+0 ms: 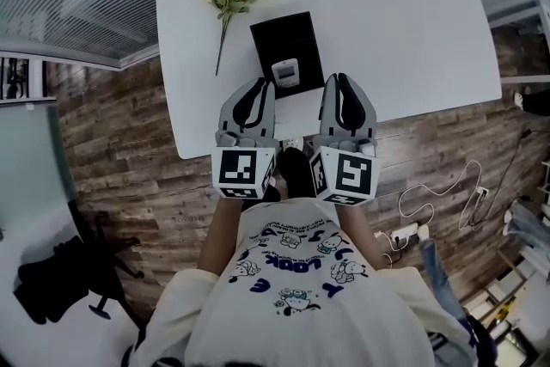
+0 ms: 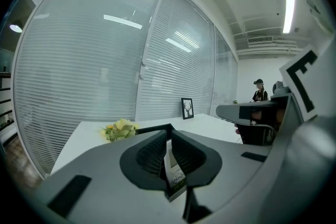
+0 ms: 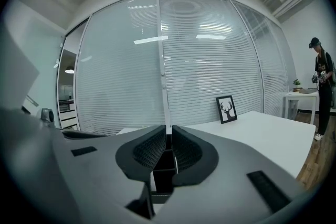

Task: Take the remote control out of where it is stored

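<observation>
**White remote not yet out of its black box**

The white rectangular table (image 1: 412, 30) carries a black open-topped storage box (image 1: 288, 39) with partitions, set near the table's near edge at its centre. Nothing of the task looks done: the remote sits inside the box, untouched, so the reach, the grip and the lift out are all left.

Both tools hang over the near edge, just short of the box. The left gripper (image 1: 260, 83) is clenched on nothing, its ribbed pads pressed together, and it points at the box's near left corner. The right gripper (image 1: 333, 80) is likewise closed and empty, aimed at the near right side, with only dark compartments showing past its tips.

The small white plastic remote control (image 1: 285, 71) stands on end in the box's near compartment, between the two grippers and a little beyond them. It is slim and oblong, with a grey display window on its face and a greenish label lower down. Its top rises clear of the box wall, which I judge gives the pads something to pinch.
</observation>
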The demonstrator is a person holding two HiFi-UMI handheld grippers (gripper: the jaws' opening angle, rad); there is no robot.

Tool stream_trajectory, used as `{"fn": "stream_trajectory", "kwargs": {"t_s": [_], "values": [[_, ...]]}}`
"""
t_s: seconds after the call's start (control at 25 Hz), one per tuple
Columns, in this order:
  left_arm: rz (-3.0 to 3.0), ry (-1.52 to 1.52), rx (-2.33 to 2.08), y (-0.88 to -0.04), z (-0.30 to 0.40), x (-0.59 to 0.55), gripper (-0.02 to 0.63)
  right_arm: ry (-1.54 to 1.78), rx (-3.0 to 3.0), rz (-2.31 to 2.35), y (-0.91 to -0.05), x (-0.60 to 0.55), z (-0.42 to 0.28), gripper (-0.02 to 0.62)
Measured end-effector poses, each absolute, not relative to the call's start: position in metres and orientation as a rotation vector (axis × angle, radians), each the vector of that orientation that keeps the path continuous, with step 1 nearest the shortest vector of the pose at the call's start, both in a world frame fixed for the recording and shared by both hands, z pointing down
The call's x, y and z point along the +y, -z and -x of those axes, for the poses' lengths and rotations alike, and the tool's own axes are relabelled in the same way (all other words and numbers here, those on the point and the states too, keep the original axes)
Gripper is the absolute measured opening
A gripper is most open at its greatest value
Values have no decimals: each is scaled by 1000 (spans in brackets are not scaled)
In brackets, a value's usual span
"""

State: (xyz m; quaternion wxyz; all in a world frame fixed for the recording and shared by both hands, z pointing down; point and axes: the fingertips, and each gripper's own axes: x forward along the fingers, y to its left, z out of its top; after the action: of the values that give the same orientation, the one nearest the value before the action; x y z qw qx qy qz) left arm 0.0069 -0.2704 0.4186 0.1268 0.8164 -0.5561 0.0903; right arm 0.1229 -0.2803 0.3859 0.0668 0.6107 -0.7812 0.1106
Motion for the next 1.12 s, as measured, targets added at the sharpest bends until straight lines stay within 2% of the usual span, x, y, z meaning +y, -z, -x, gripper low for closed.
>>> {"fn": "stream_trajectory", "kwargs": {"t_s": [0.12,0.2,0.48,0.64,0.92,1.12], "values": [[-2380,-275,-1576,-425,-15,-280,33,-347,-2357,-1824,-391,-291,-126,51],[-2385,-282,-1563,-429,-19,-286,104,-354,-2359,-1816,-394,-298,-127,51],[-2388,-349,-1522,-447,-29,-297,133,-382,-2359,-1789,-406,-312,-131,51],[-2378,-381,-1504,-457,-30,-301,182,-399,-2354,-1779,-412,-318,-131,51],[-2414,-489,-1384,-470,-39,-308,227,-415,-2351,-1753,-420,-326,-129,51],[-2448,-545,-1323,-475,-44,-312,233,-434,-2341,-1735,-428,-327,-127,51]]}}
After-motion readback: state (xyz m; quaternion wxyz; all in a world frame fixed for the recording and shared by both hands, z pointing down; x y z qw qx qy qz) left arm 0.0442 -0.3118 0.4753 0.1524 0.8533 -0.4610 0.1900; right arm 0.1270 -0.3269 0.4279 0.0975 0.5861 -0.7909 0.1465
